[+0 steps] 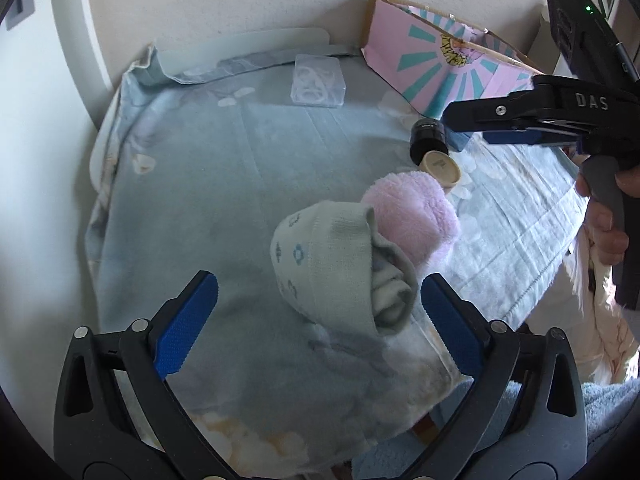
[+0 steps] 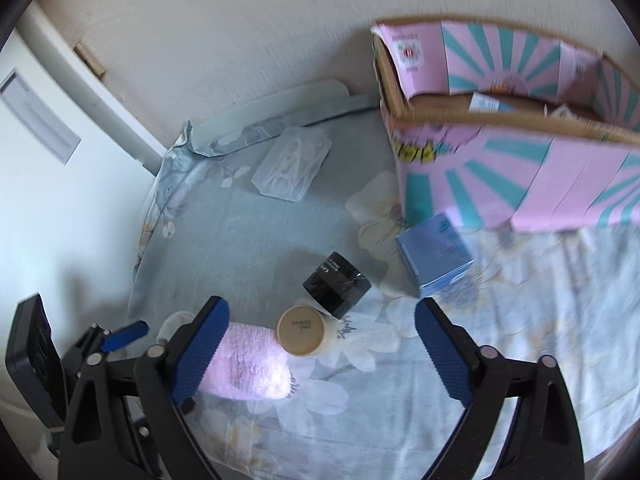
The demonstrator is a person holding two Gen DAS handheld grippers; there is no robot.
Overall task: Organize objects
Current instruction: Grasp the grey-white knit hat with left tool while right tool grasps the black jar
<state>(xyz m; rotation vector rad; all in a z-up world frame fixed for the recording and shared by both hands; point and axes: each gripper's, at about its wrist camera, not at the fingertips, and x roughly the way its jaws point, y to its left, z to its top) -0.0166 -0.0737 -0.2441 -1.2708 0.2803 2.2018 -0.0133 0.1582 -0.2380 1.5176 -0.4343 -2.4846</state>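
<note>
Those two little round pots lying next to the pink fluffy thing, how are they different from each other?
The black jar is dark and glossy with white lettering on its side; the tan jar is pale beige and matte. The tan jar turns its round end, printed with small code, toward the right wrist camera, while the black jar shows mostly its side. The tan jar lies right beside the pink fluffy sock; the black jar lies behind it. Both are short round containers tipped on the bedsheet.

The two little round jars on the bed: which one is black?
The black jar lying tipped beside the small blue box. The other round jar is beige, beside the fluffy pink sock.
</note>
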